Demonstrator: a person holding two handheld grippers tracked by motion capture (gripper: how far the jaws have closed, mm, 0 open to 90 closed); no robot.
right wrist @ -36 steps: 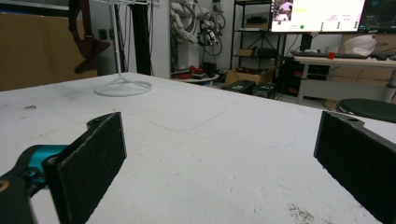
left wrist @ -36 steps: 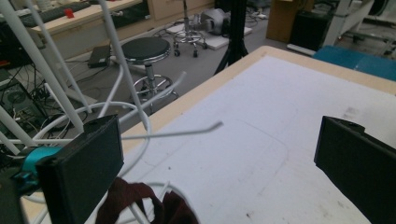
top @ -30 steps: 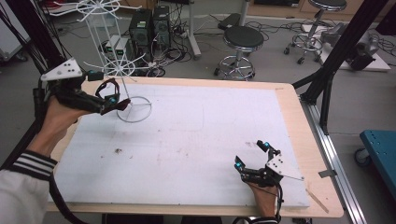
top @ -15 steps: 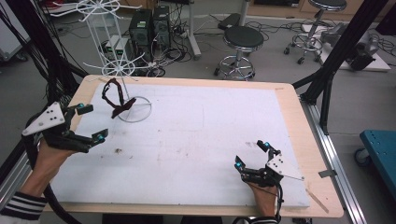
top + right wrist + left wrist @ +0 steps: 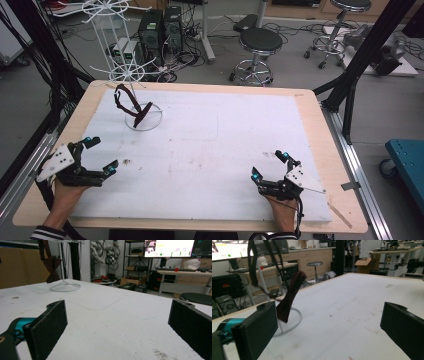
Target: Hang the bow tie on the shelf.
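Observation:
A dark maroon bow tie with a black strap (image 5: pixel 131 103) hangs on a white wire rack (image 5: pixel 131 75) at the table's far left; its ring base (image 5: pixel 150 121) rests on the white mat. The same bow tie (image 5: pixel 290 297) hangs just ahead in the left gripper view, and farther off (image 5: pixel 51 267) in the right gripper view. My left gripper (image 5: pixel 100 155) is open near the front left edge, well clear of the rack, with nothing between its jaws. My right gripper (image 5: pixel 268 165) is open at the front right, nothing in it.
A white mat (image 5: pixel 215 145) covers most of the wooden table (image 5: pixel 320 125). Small dark stains (image 5: pixel 125 161) mark the mat. Beyond the far edge are a stool (image 5: pixel 260 42), computer towers (image 5: pixel 160 27) and cables. Black frame posts (image 5: pixel 360 60) stand at the right.
My left gripper let go of the bow tie at the rack and drew back to the front left edge, now open. The bow tie stays hanging on the rack. The right gripper has not moved.

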